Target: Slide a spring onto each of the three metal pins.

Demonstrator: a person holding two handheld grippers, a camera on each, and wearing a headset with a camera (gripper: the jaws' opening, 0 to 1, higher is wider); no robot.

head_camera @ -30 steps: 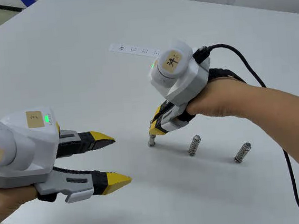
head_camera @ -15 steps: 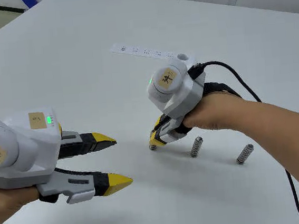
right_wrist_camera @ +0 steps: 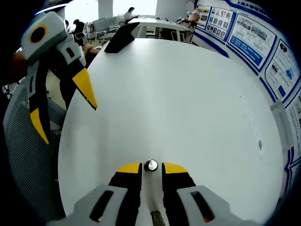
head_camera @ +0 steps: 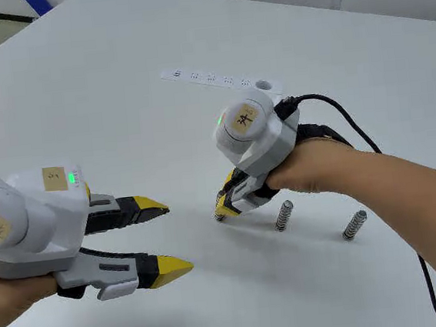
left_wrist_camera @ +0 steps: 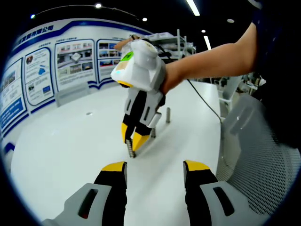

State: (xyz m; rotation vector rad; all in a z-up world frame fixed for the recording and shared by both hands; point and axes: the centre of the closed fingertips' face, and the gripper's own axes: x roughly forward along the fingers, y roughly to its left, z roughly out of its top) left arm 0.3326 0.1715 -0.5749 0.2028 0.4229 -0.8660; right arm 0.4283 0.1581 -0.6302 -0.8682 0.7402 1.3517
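The right gripper (head_camera: 222, 208) has sunk over the last second onto the bare pin (right_wrist_camera: 151, 165), whose round top now sits between its nearly closed jaws. They seem to pinch the last spring (right_wrist_camera: 158, 218) just behind that top, though little of it shows. To the right of this pin, the near sprung pin (head_camera: 284, 215) and the far sprung pin (head_camera: 354, 224) are done. The left gripper (head_camera: 179, 237) hangs wide open and empty to its left. I judge the final spring is going on.

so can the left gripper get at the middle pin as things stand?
Probably not head-on. The right gripper, holding a spring at the end pin, and the hand behind it sit between the open left gripper and the middle pin. It would likely need to come round the front.
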